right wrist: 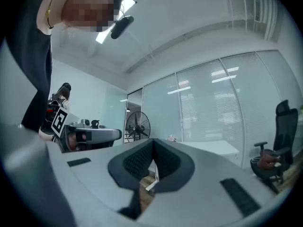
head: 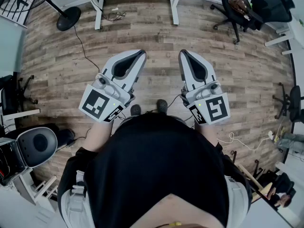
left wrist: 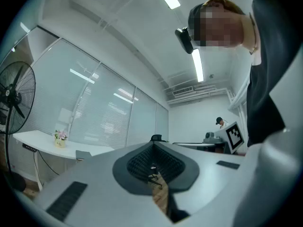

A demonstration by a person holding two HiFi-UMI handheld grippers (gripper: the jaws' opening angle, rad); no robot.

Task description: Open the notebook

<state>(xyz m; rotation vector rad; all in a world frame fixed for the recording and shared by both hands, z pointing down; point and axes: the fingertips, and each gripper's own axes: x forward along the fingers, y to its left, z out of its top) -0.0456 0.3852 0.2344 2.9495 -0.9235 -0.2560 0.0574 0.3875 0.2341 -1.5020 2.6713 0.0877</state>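
A person's black top [head: 156,170] fills the foreground. Beyond it, the left gripper [head: 141,54] and right gripper [head: 183,53] hang over the wooden floor [head: 156,32], both with fingers closed and empty.

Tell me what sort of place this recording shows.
Probably an office: black office chairs on a wood-look floor, white desks, and glass partitions with blinds.
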